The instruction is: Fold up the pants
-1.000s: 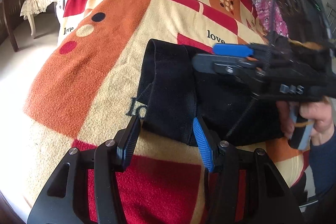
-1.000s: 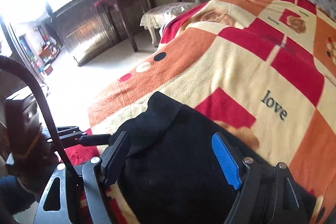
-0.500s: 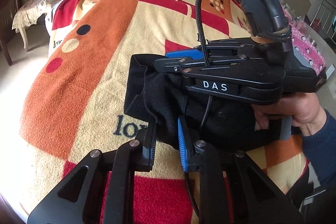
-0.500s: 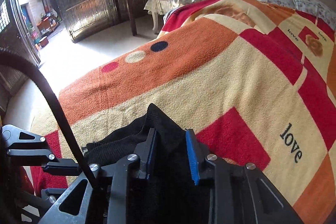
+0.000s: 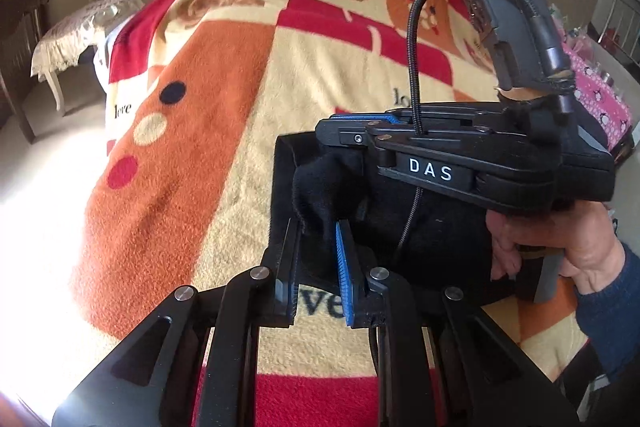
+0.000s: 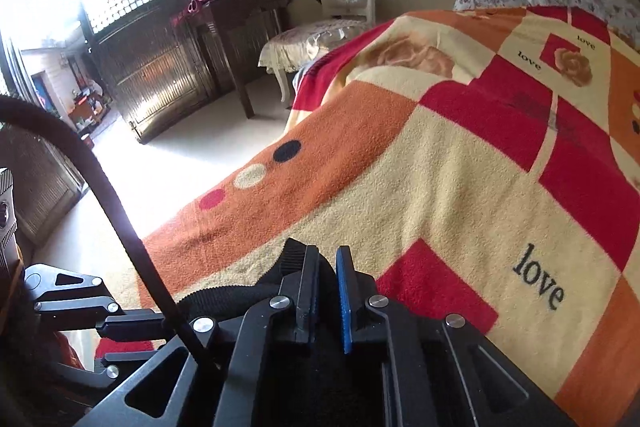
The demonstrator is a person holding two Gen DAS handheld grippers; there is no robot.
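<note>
Pants now pinched by both grippers' closed fingers.

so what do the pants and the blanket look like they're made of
The pants look like a soft black knit, matte, with a fuzzy, fleece-like inner face showing where the edge bunches between the left gripper fingers; a ribbed band shows in the right wrist view. The exact fibre cannot be told. The blanket looks like thick plush fleece: a short, fuzzy pile with printed red, orange and cream blocks.
</note>
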